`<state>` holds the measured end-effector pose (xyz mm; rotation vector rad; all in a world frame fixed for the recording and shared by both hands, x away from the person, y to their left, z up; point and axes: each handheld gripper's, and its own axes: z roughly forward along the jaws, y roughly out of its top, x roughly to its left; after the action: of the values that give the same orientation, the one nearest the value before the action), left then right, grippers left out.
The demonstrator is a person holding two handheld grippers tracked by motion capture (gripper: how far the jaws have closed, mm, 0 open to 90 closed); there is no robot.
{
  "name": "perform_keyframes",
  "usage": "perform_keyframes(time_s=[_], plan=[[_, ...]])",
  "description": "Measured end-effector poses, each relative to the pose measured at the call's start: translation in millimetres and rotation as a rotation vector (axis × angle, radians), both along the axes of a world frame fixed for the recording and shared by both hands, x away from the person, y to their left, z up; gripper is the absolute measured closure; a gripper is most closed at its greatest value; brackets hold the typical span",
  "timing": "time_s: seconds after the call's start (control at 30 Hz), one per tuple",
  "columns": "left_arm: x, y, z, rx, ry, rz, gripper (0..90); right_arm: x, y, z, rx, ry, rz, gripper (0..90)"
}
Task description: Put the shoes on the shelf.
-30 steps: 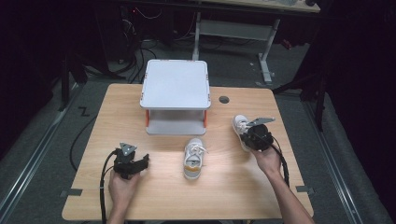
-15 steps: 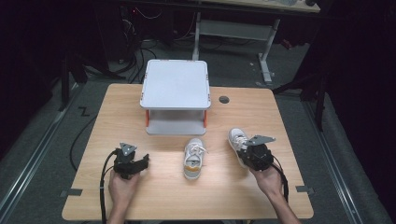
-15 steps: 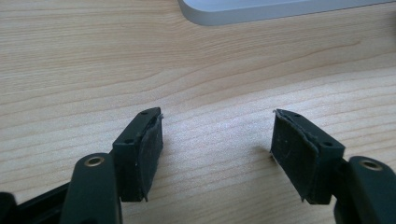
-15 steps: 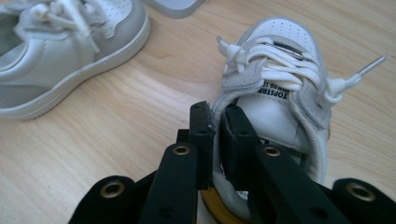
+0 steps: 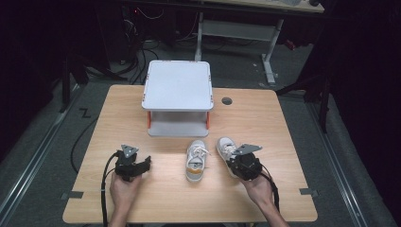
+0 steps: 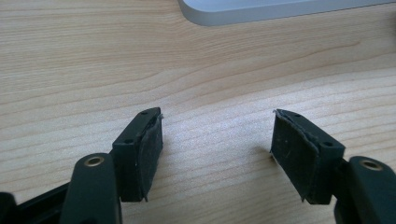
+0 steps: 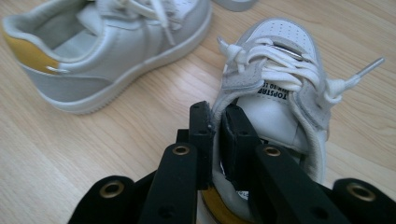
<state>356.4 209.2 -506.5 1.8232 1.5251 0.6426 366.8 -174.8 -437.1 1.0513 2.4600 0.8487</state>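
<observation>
1. Left tongs [image 5: 147, 162], held low over the pale wooden counter [image 5: 283, 127] well to the left of the resting shoe, stand apart with bare wood between their black pads [image 6: 150, 144]
2. White two-tier plastic stand [image 5: 178, 86] sits just behind the resting shoe, toward the counter's far edge
3. Resting white leather sneaker with a yellow heel patch [image 5: 196, 160] lies on the counter, toe pointing at the stand
4. Second white sneaker [image 5: 226, 147] is just to the right of the resting shoe, apart from it; the right tongs [image 7: 216, 122] are clamped on its collar near the heel
</observation>
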Motion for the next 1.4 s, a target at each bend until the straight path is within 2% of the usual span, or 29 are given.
perform_keyframes(time_s=[0.07, 0.23, 0.57, 1.03, 1.07, 1.13, 1.3, 1.4], plan=[[0.0, 0.1, 0.0, -0.001, 0.000, 0.000, 34.1, -0.7, 11.5, -2.0, -0.009, 0.002, 0.010, 84.0], [0.0, 0.2, 0.0, -0.002, 0.000, -0.001, 34.0, 1.2, 24.6, -4.8, -0.014, 0.018, 0.012, 83.8], [0.0, -0.2, 0.0, 0.002, 0.000, -0.001, 34.0, 2.9, 36.2, -6.6, -0.006, 0.047, 0.004, 81.9], [0.2, 0.1, 0.0, -0.001, 0.001, 0.000, 34.0, 3.7, 43.1, -12.0, 0.073, 0.111, 0.063, 70.8], [0.2, -0.1, 0.1, 0.000, 0.001, 0.000, 34.0, 4.2, 43.4, -13.3, 0.093, 0.115, 0.072, 66.2], [0.2, 0.0, 0.0, -0.001, 0.001, 0.000, 34.0, 4.1, 43.6, -13.9, 0.101, 0.119, 0.074, 64.8], [0.2, 0.6, 0.1, -0.007, 0.001, 0.000, 33.9, 0.9, 46.6, -15.9, 0.080, 0.090, 0.081, 60.8], [0.3, -1.0, -0.1, 0.005, -0.001, 0.001, 34.0, -1.9, 37.8, -12.2, 0.141, 0.066, 0.067, 54.3]])
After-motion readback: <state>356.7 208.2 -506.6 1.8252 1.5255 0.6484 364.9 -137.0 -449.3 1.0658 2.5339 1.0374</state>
